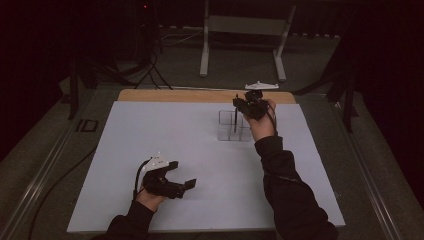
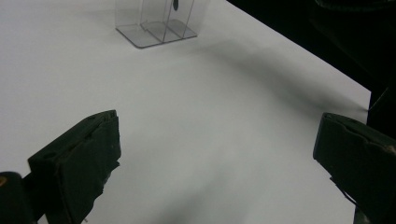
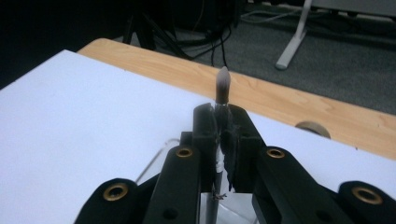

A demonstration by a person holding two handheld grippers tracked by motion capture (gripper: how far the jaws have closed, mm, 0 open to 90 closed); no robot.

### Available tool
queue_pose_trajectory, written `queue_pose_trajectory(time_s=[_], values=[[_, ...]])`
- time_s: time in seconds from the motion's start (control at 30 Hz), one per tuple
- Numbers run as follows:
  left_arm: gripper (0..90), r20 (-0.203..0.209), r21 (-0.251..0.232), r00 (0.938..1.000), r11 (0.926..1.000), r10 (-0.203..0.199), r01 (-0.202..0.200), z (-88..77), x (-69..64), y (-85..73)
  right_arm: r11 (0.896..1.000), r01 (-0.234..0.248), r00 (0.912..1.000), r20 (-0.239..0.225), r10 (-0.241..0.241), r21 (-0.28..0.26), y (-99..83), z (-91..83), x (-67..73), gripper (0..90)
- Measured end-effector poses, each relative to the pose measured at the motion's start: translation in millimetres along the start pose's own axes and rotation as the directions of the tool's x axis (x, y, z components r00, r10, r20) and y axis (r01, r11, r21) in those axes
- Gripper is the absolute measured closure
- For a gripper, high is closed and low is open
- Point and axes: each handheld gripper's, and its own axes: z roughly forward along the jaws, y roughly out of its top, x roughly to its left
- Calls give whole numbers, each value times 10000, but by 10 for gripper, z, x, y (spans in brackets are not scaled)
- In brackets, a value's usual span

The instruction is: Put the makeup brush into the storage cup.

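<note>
Left gripper (image 1: 181,176) sits nearest the camera, low over the white tabletop (image 1: 150,140), fingers (image 2: 77,161) spread wide with nothing between them — parked out of the way, my read, leaving the work to the other hand

Right gripper (image 1: 248,103) is at the far side, fingers (image 3: 205,140) clamped tight on a thin brush (image 3: 222,86); bristle tip sticks up just past the fingertips, handle runs down below them. Pinching near the bristle end leaves the long handle free underneath, which suits dropping it tail-first into something narrow

Clear divided holder (image 1: 234,126) stands directly under those fingers, upright, open top. In the high view the dark handle (image 1: 235,121) looks already inside a compartment; which one I can't tell. From the left gripper view the holder (image 2: 159,21) is well ahead of the idle fingers, a dark bit showing behind its walls

Likely step: lowering the brush vertically into the holder. Risk: handle catching a divider wall and tipping the light holder
</note>
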Motion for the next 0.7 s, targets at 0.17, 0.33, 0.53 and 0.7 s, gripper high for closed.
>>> queue_pose_trajectory(time_s=[0.17,0.33,0.53,0.7], values=[[18,-20,14,10000,10000,15,-15,5,-2,-1,9990,-121,9999,101,117,424,-42,45,-34,834],[17,-28,6,10000,10000,15,-15,4,-2,0,9976,-199,9998,2,200,659,-56,67,-40,732],[17,-81,1,10000,10000,33,-33,-2,-3,3,9962,-364,9991,-167,379,790,-48,60,-41,549],[17,-103,50,9999,10000,49,-49,1,-3,3,9961,-412,9985,-321,438,786,-35,30,-28,355]])
